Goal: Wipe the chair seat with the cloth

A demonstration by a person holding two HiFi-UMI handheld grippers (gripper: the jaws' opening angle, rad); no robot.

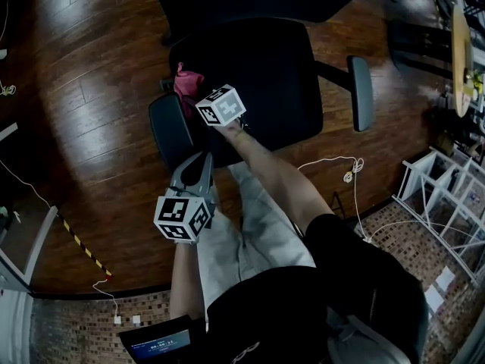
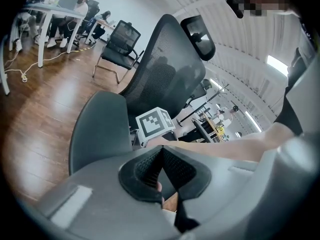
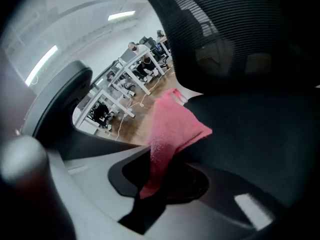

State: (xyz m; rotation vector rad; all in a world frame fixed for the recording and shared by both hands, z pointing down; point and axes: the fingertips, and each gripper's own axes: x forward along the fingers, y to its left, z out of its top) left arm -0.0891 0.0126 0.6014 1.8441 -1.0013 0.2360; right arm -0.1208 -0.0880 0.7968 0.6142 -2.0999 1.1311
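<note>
A black office chair stands in front of me, its seat [image 1: 261, 74] dark and bare. A pink cloth [image 1: 187, 82] lies bunched at the seat's left edge, above the left armrest [image 1: 170, 131]. My right gripper [image 1: 200, 94] is over that edge and shut on the cloth [image 3: 172, 126], which hangs out from between its jaws onto the seat [image 3: 260, 129]. My left gripper [image 1: 203, 161] is held back near my knee, shut with nothing in it. Its pads [image 2: 150, 166] meet, pointing past the armrest [image 2: 97, 131] at the mesh backrest [image 2: 160, 79].
The right armrest [image 1: 361, 93] sticks out on the far side. A white cable [image 1: 345, 169] trails on the wood floor, a white rack [image 1: 447, 199] stands at the right, a laptop [image 1: 159, 345] sits by my legs. Desks [image 2: 47, 14] and seated people fill the room behind.
</note>
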